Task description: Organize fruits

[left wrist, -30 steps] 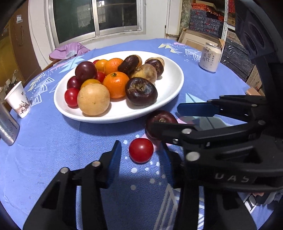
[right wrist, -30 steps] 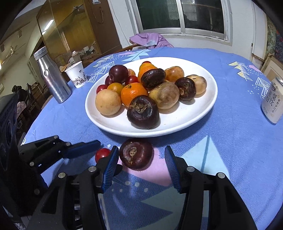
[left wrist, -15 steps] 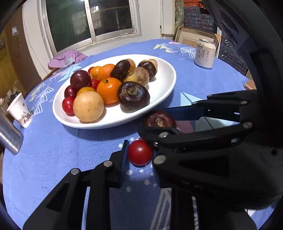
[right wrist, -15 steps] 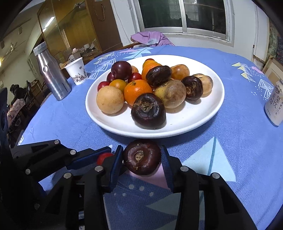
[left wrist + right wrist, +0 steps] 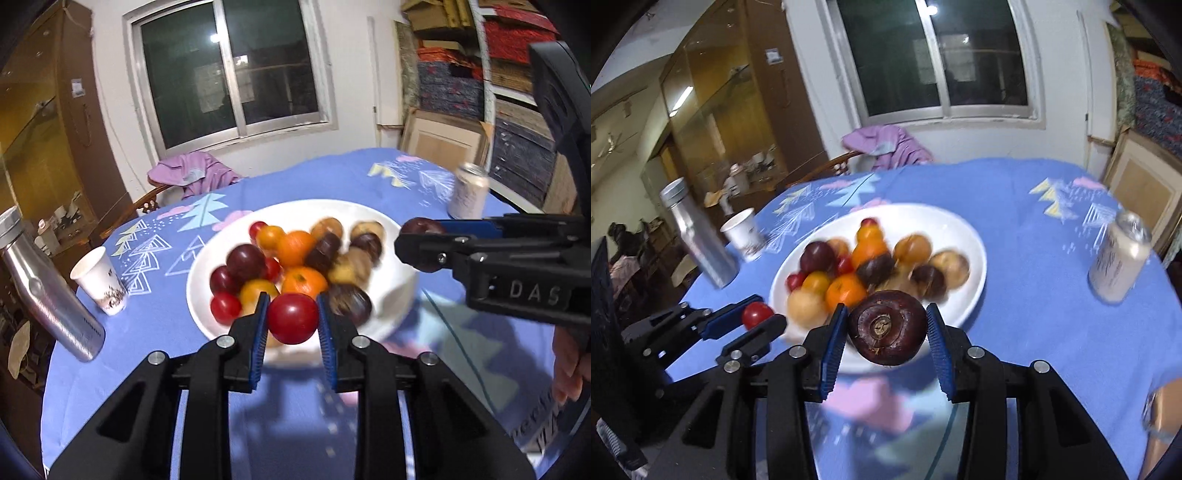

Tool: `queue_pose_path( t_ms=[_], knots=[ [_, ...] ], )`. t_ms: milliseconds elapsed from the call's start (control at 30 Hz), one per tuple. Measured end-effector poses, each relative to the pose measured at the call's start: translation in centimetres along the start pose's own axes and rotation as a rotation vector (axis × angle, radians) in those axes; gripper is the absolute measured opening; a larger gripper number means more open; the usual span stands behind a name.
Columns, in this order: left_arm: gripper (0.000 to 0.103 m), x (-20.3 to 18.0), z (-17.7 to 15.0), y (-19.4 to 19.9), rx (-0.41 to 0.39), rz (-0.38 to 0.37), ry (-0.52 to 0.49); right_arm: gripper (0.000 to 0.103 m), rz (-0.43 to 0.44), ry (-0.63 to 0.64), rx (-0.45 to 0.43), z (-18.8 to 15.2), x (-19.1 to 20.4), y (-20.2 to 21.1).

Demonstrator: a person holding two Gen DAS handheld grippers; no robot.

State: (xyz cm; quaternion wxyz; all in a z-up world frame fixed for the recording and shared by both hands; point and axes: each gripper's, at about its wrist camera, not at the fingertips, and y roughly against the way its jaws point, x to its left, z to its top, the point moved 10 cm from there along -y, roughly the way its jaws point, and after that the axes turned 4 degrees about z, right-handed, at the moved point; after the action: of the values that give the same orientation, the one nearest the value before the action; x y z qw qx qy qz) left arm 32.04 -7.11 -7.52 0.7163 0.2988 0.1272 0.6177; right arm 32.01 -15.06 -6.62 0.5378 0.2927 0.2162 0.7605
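On my left wrist view I had the left gripper clamped on a red tomato, its blue-padded fingers pressing the fruit from both sides and holding it clear of the bench, just in front of the near rim of the white plate. The right gripper was clamped the same way on a dark purple-brown fruit, stem scar facing my camera — it too hung off the cloth, in front of the plate's near edge. From the left view the right gripper reached in from the right side with that dark fruit at its tip, over the plate's right rim. The plate was heaped with fruit, blurred: oranges, dark plums, small red tomatoes and more of the dark brown fruits. To the left of the plate stood a paper cup and a tilted-looking metal bottle; a drinks can stood well apart on the right — all on the blue patterned cloth.
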Motion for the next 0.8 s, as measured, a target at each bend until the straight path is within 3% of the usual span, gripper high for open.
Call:
queue_pose_path(
  t_ms=[167,300,367,400,433,500,567,700,800],
  knots=[
    [0.026,1.5,1.2,-4.0,0.044,0.007,0.076,0.044,-0.044,0.002,0.021,0.4,-0.7,-3.9],
    [0.029,2.0,0.9,-5.6,0.054,0.027,0.08,0.062,-0.083,0.029,-0.001,0.1,-0.8,-3.6],
    [0.049,2.2,0.7,-5.8,0.059,0.02,0.102,0.071,-0.071,-0.007,-0.011,0.1,-1.3,-3.3],
    [0.072,2.3,0.6,-5.7,0.051,0.019,0.112,0.077,-0.06,-0.022,-0.013,0.0,-1.3,-3.0],
    [0.081,2.4,0.7,-5.4,0.027,0.031,0.116,0.078,-0.054,-0.032,-0.012,-0.1,-1.3,-2.8],
    [0.084,2.2,0.9,-4.5,-0.008,0.051,0.093,0.081,-0.055,-0.035,-0.016,-0.3,-1.3,-1.9],
    [0.099,1.7,0.8,-3.6,-0.014,0.063,0.061,0.089,-0.066,-0.033,-0.024,-0.8,-1.3,-0.8],
    [0.099,1.2,0.2,-1.9,-0.016,0.044,0.059,0.1,-0.076,-0.027,-0.066,-1.9,-1.2,2.0],
    [0.099,1.5,-0.1,-0.4,-0.029,0.06,0.072,0.1,-0.092,-0.005,-0.086,-2.7,-1.0,3.6]
  ],
)
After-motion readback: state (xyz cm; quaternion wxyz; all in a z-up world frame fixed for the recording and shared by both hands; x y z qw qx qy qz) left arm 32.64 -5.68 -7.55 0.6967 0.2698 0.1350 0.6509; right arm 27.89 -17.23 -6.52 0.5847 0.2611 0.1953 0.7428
